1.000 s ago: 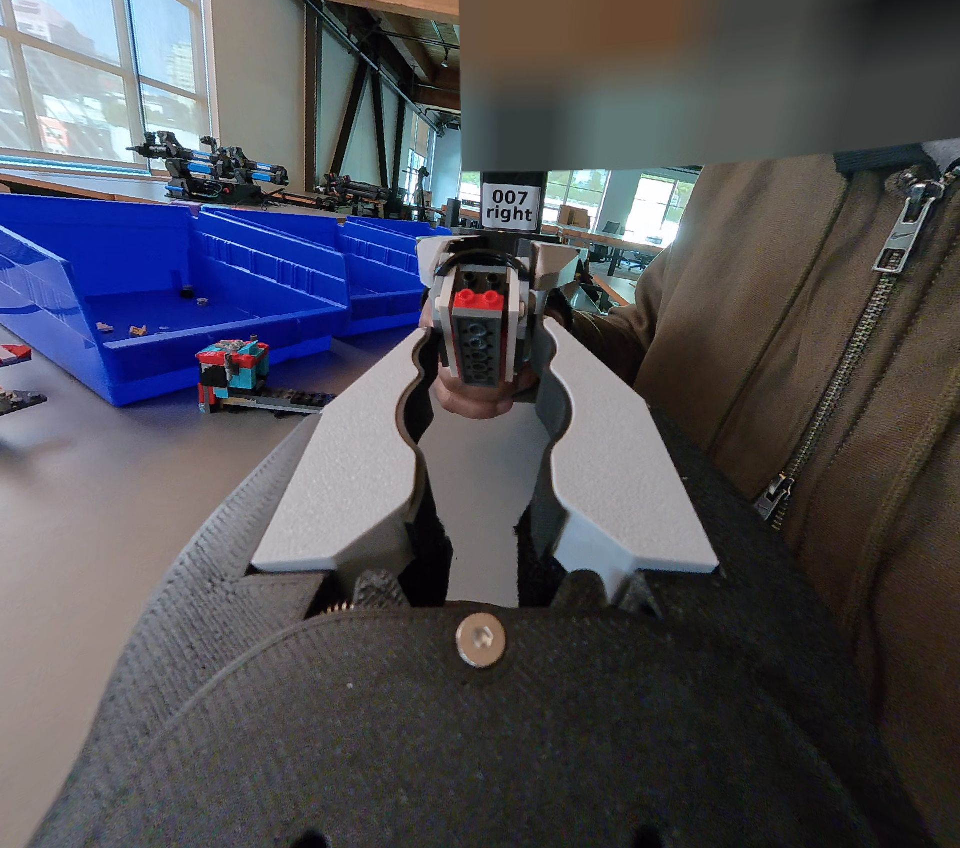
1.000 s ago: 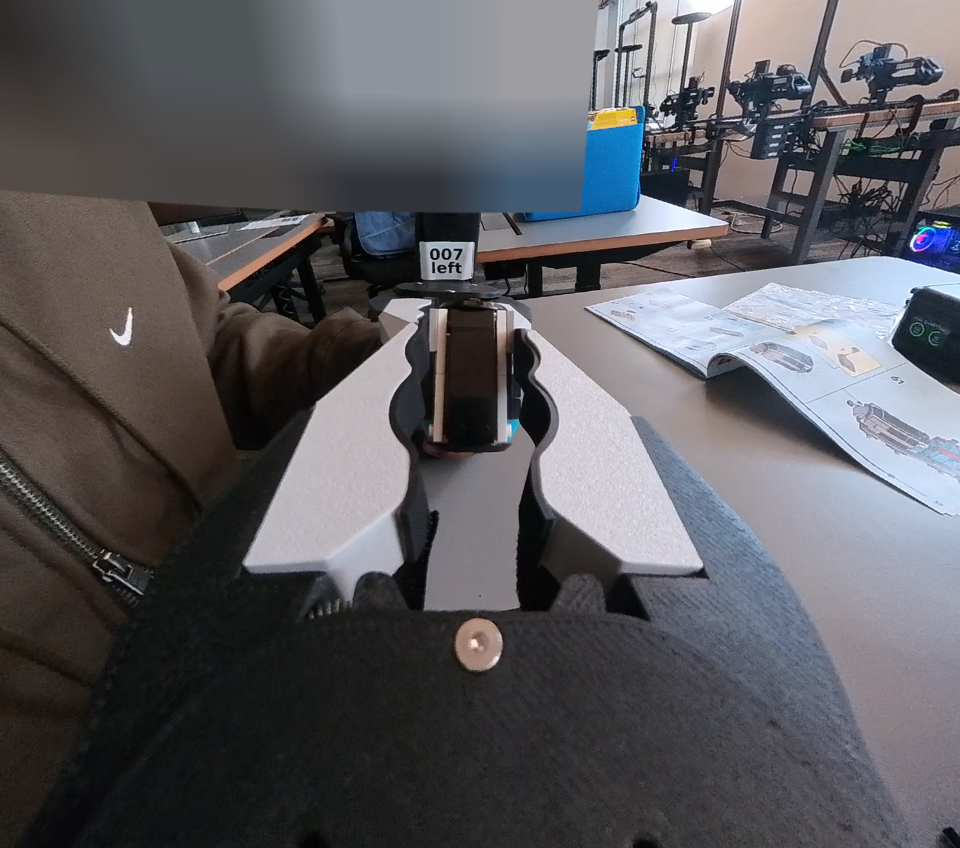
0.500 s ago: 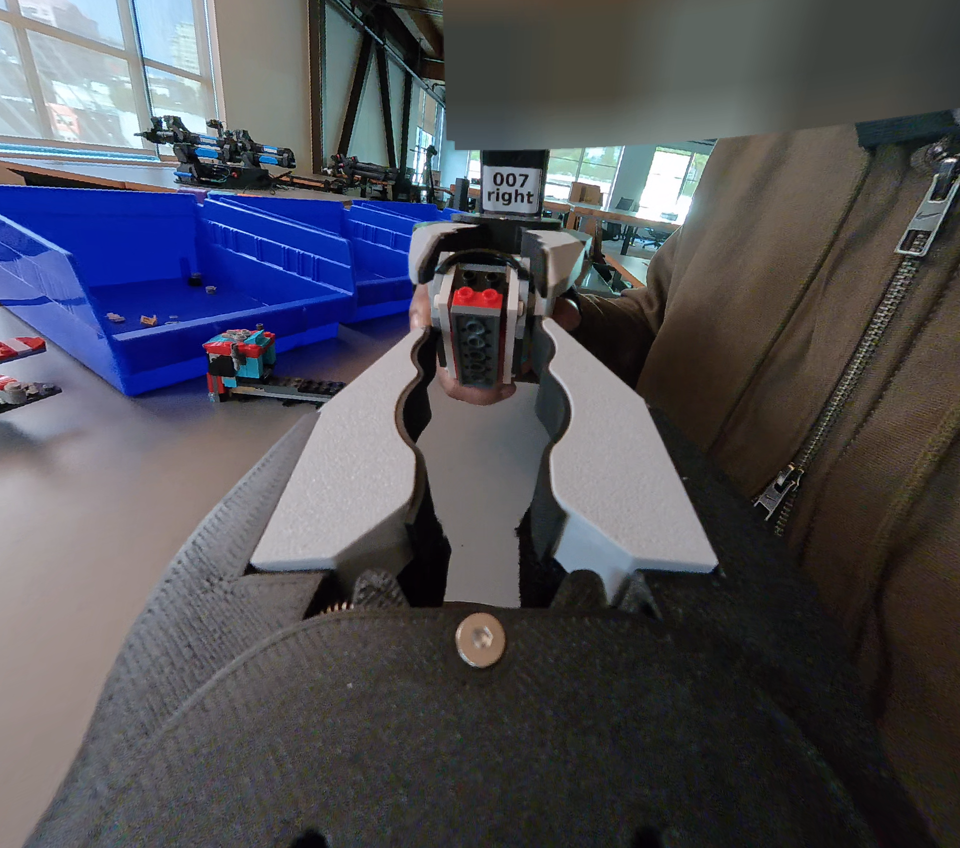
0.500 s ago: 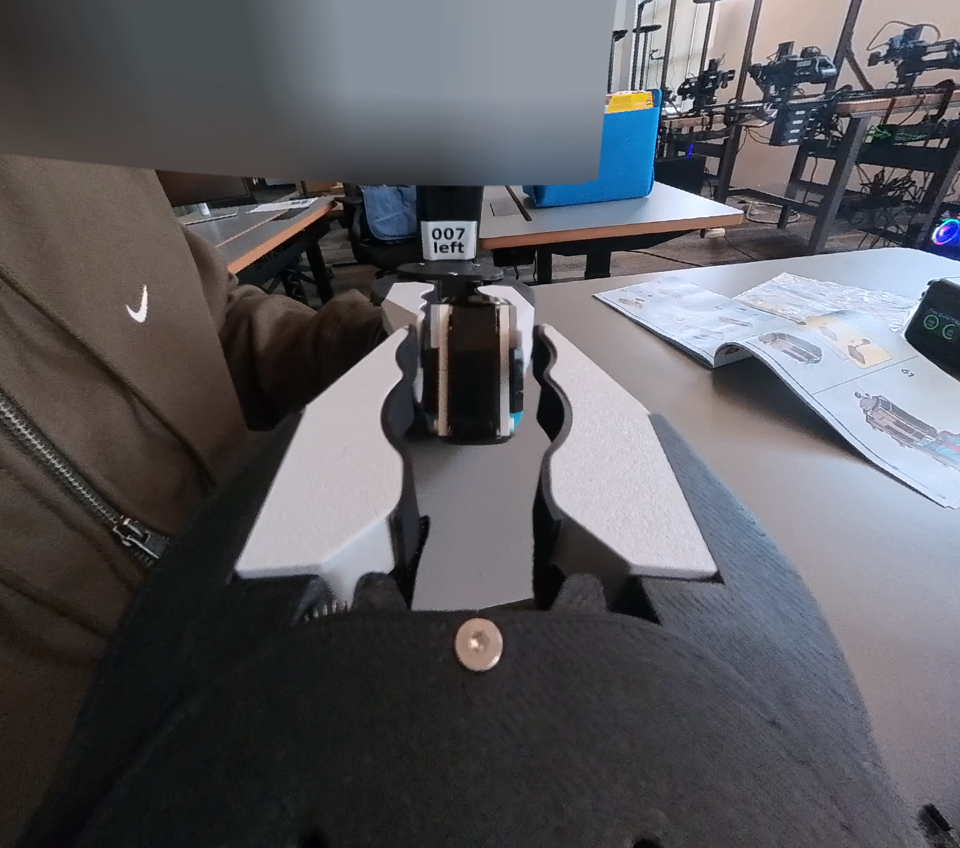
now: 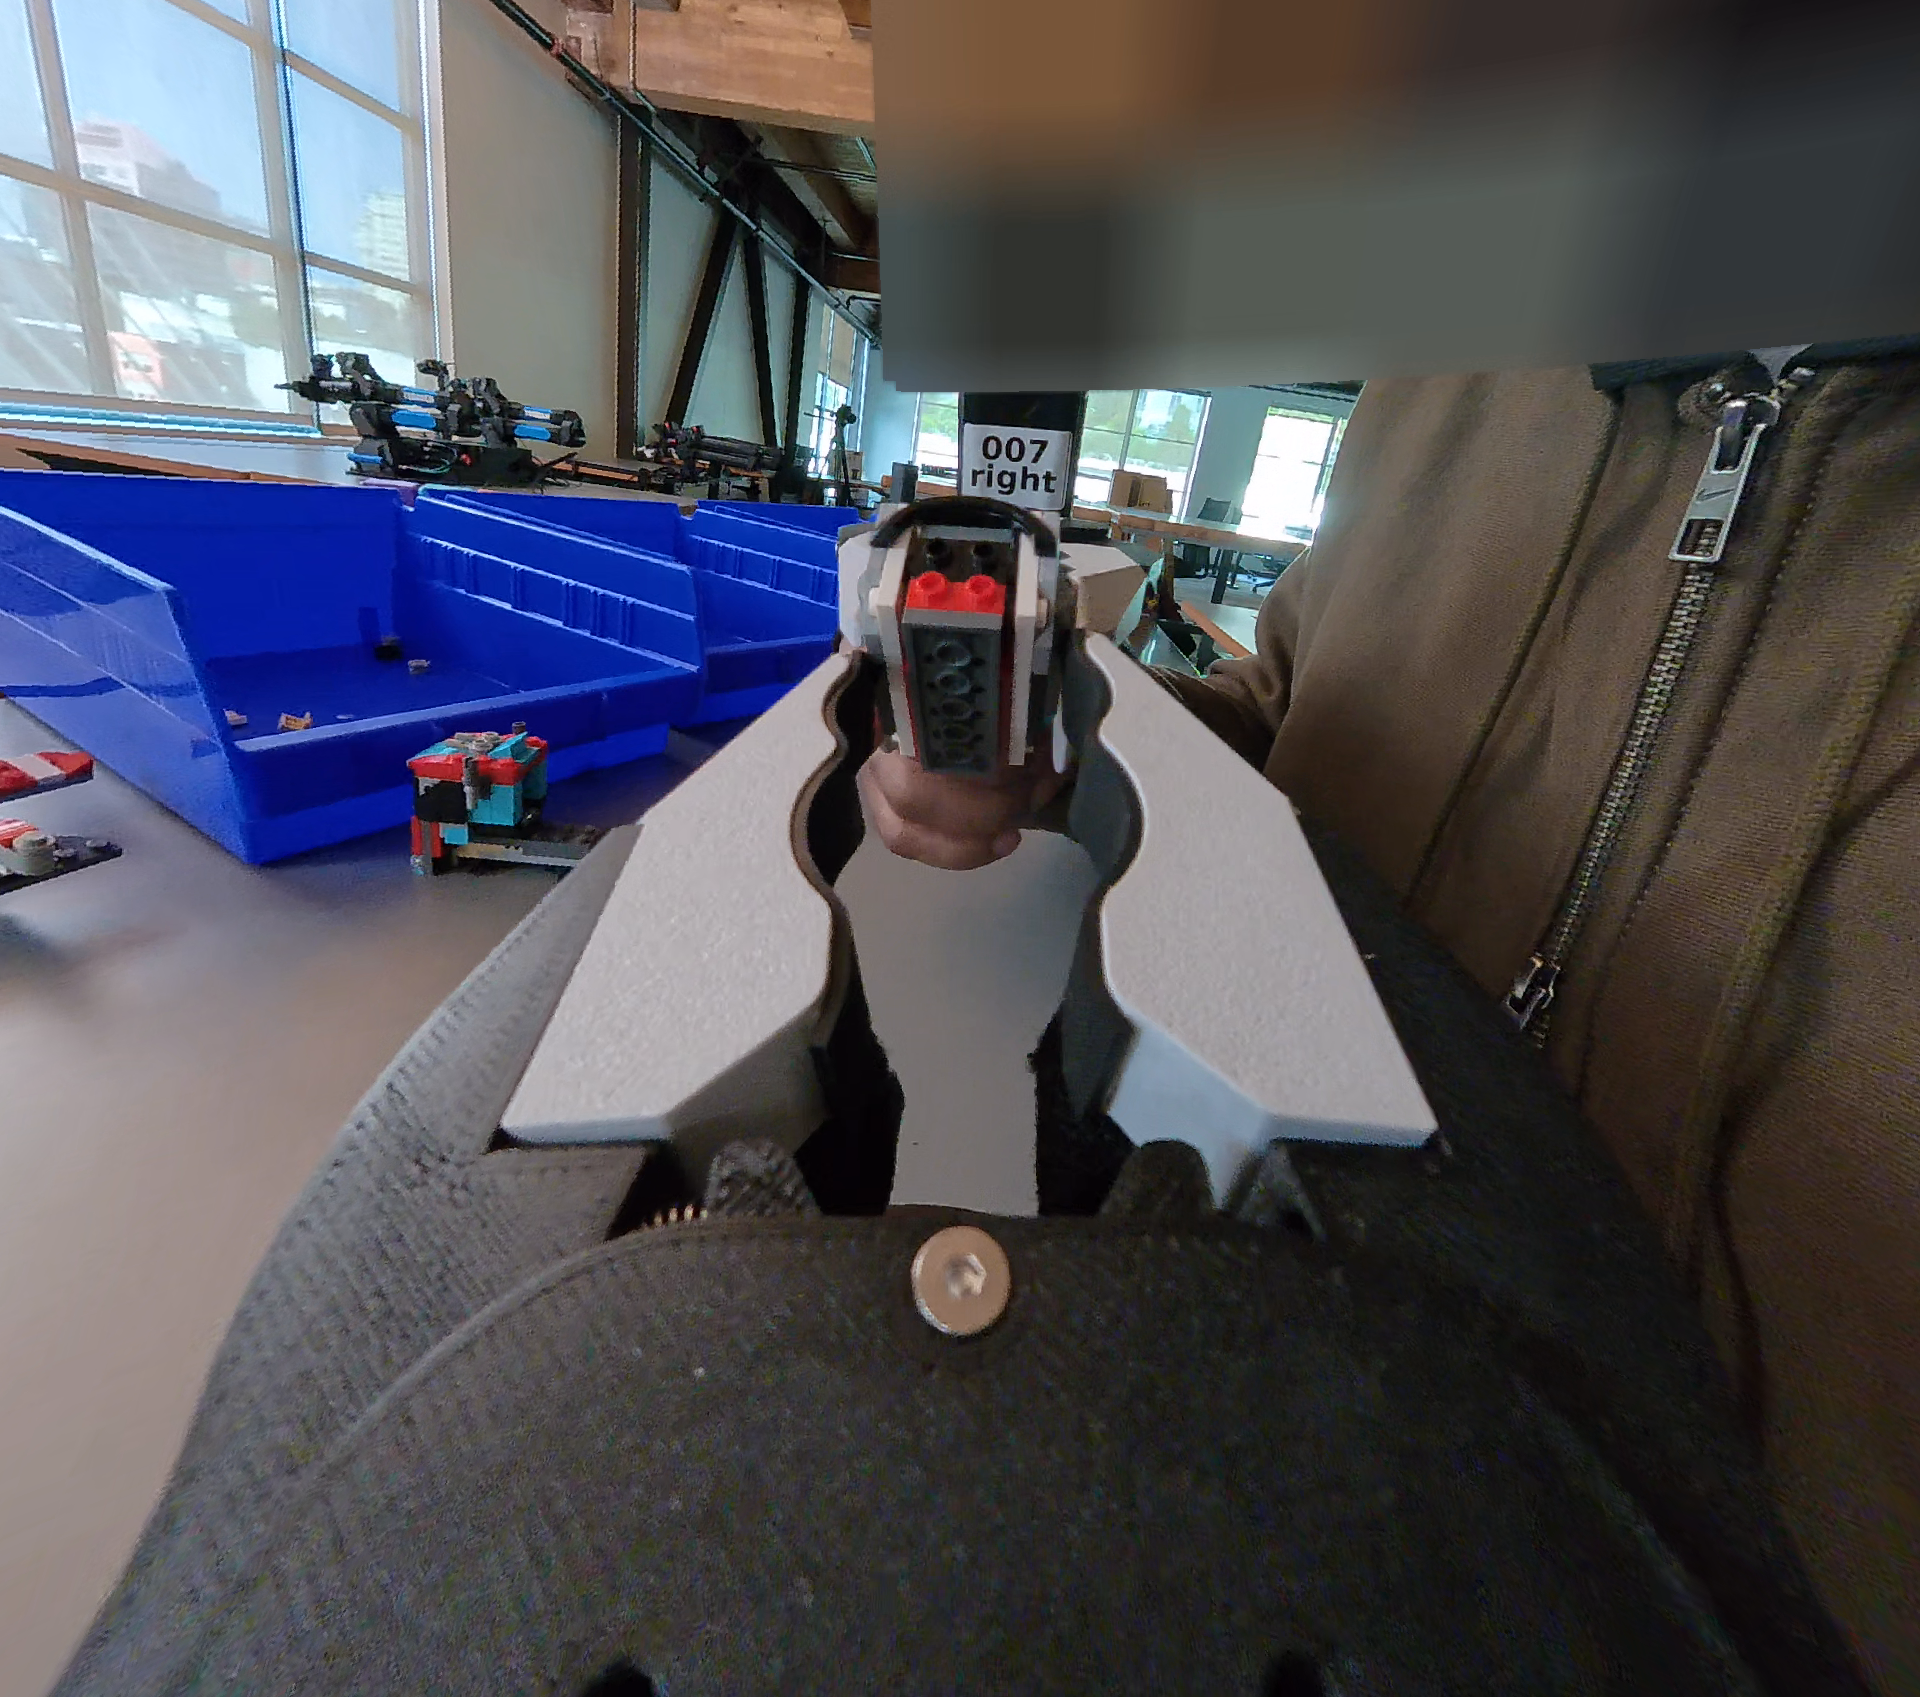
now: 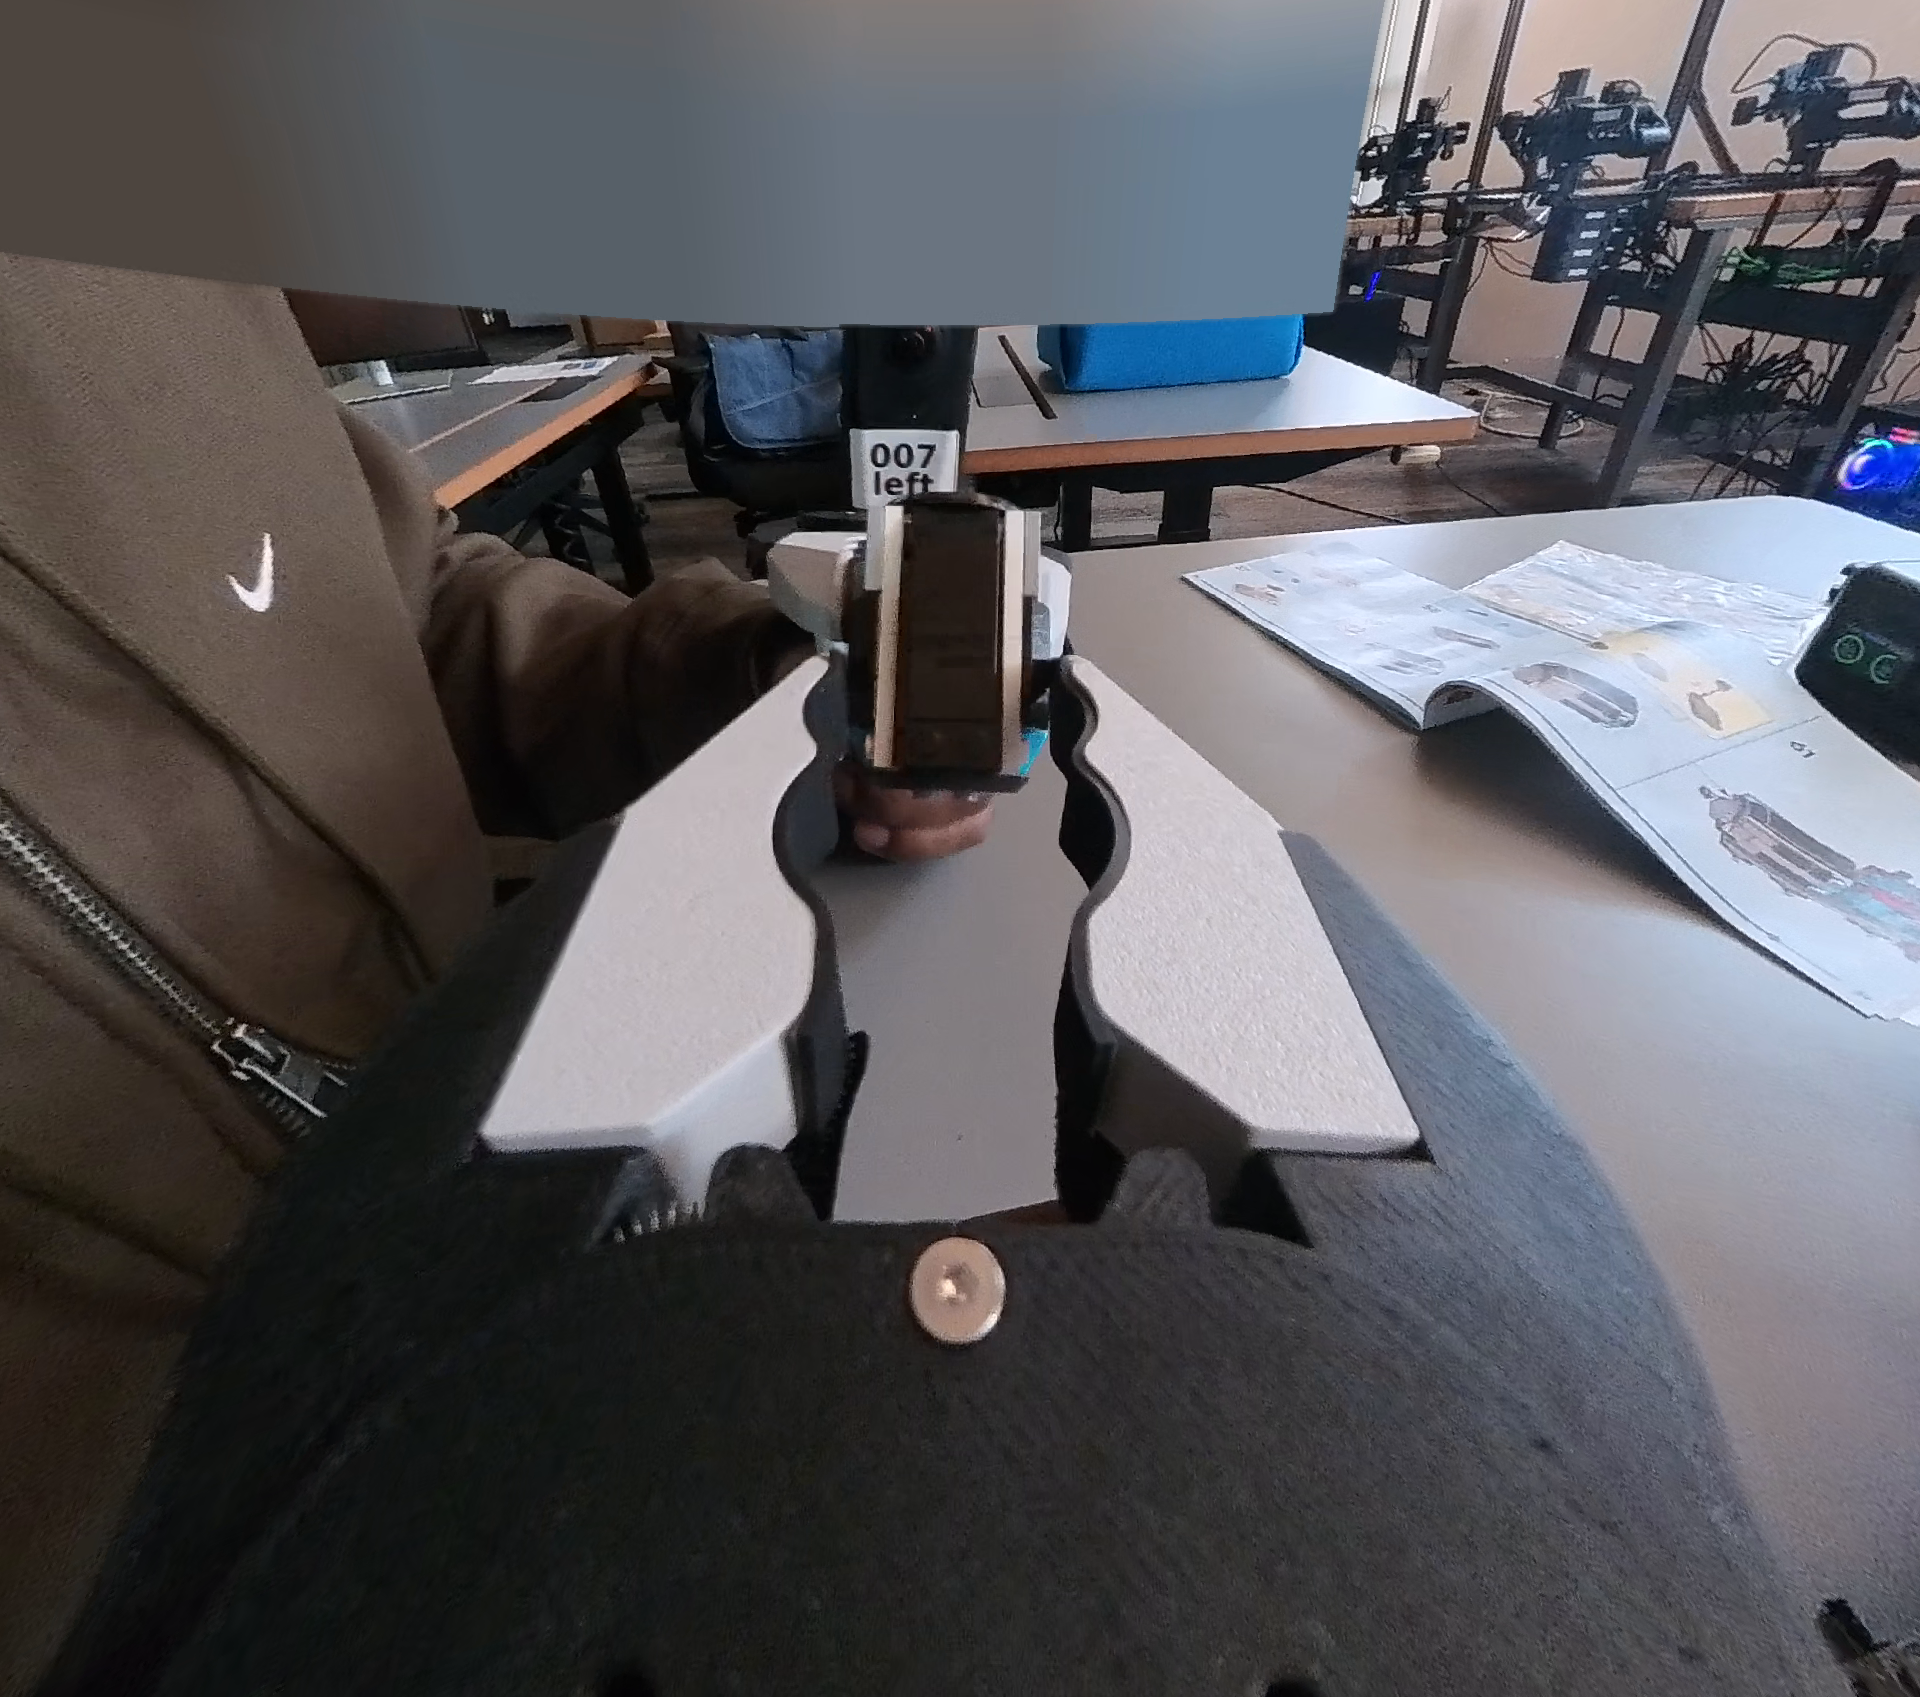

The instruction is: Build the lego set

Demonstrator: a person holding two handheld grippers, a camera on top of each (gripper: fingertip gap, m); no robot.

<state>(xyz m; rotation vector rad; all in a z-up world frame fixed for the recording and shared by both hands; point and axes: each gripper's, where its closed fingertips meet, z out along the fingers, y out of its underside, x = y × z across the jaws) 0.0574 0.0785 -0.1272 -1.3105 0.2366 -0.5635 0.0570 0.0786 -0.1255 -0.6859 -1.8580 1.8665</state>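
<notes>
Brick assembly [image 5: 961, 671] between both grippers' fingers, bins [image 5: 343, 650] left, booklet [image 6: 1558, 712] right on table [image 6: 1455, 1076]

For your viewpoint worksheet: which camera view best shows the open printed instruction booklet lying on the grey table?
The right wrist view: the open printed instruction booklet lies unobstructed on the grey table. The left wrist view shows none of it, only blue plastic bins.
</notes>
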